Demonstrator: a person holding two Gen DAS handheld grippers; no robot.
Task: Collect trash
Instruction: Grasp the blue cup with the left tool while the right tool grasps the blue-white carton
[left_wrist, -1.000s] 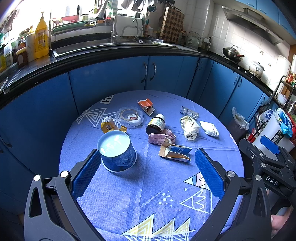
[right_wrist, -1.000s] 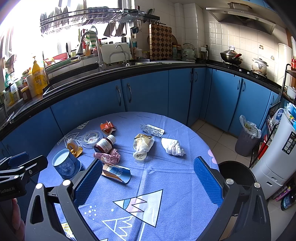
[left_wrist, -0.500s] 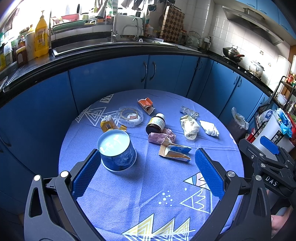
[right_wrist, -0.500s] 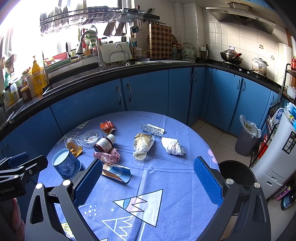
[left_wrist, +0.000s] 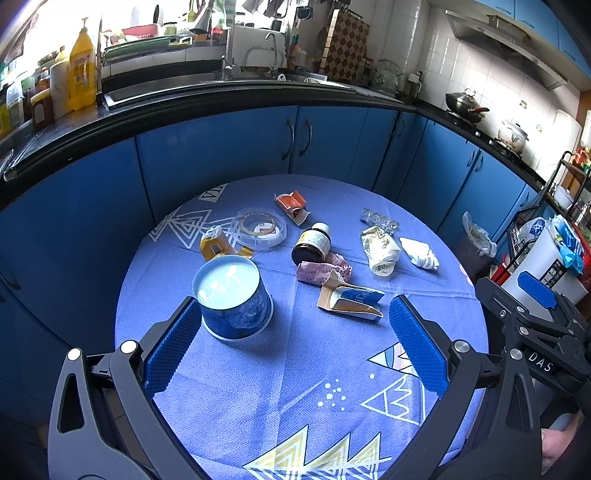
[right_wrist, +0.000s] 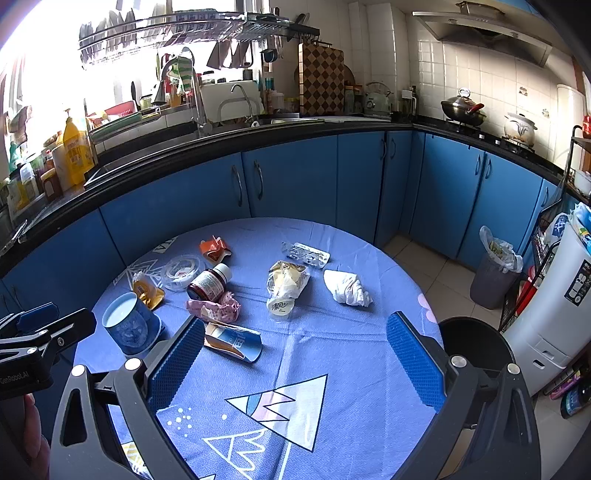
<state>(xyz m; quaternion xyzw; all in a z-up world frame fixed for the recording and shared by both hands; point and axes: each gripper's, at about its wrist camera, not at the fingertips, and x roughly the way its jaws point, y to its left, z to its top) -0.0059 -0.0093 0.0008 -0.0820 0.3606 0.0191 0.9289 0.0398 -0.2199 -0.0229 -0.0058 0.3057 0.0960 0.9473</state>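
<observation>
The bench wears a blue cloth with white, yellow and pink triangles. On it: a blue cup, brown bottle with yellow label, orange carton, pink wrapper, white tissue. Tongs have blue textured pads on black frames.

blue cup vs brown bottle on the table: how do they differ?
The blue cup stands upright; the brown bottle lies on its side. The cup is open-topped, pale inside; the bottle has a white cap and a label. The cup looks wider and sits at the table's left, the bottle nearer the middle against pink crumpled paper. Both rest on the tablecloth, ungrasped.
</observation>
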